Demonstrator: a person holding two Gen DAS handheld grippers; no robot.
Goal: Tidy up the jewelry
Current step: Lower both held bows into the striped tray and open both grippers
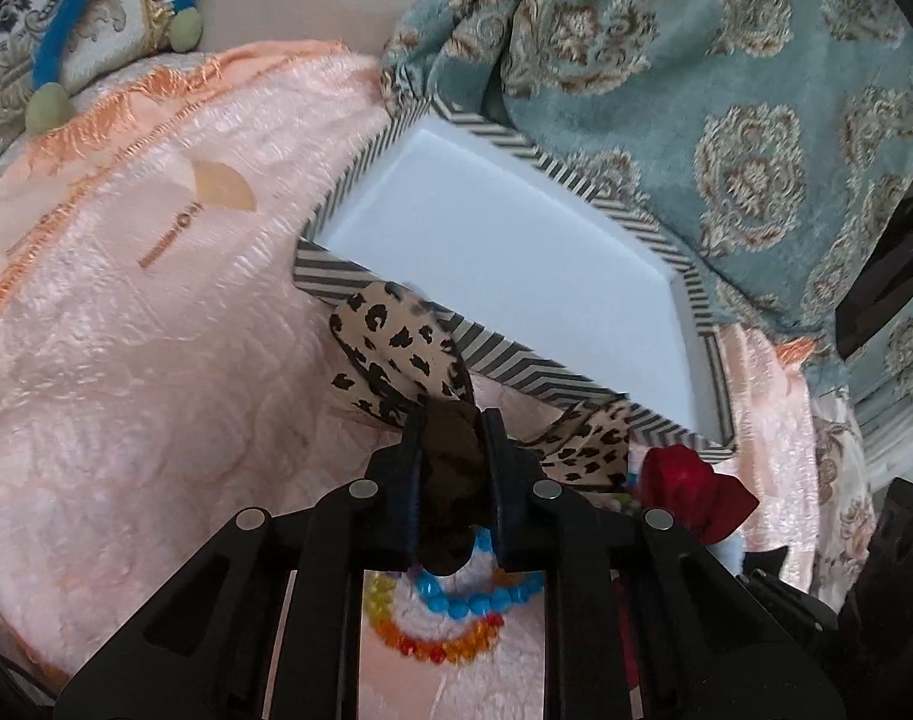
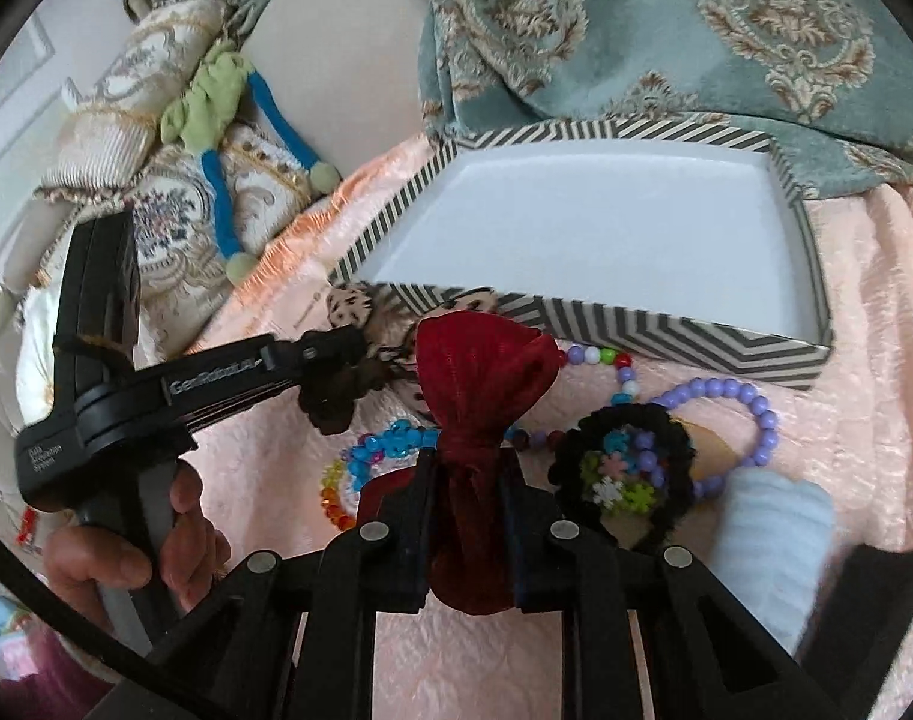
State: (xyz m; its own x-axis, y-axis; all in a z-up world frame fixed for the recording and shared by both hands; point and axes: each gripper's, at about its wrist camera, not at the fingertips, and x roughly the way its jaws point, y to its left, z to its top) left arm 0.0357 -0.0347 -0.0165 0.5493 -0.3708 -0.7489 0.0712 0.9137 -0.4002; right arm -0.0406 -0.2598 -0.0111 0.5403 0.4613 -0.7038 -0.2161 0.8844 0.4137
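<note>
Leopard bow [image 1: 396, 354] pinched at its knot in left hand-held gripper [image 1: 450, 426], lapping over striped tray's [image 1: 516, 372] near rim. Red bow [image 2: 480, 372] clamped at its waist by right hand-held gripper [image 2: 468, 468], above bead bracelets [image 2: 750, 414] on pink bedspread [image 2: 876, 276].

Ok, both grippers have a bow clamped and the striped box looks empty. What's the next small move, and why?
Probably carry the left gripper forward over the near rim of the striped box and release the leopard bow onto its bare white floor. That bow already overlaps the rim, so it has the shorter way; the right gripper holds the red bow short of the box.
</note>
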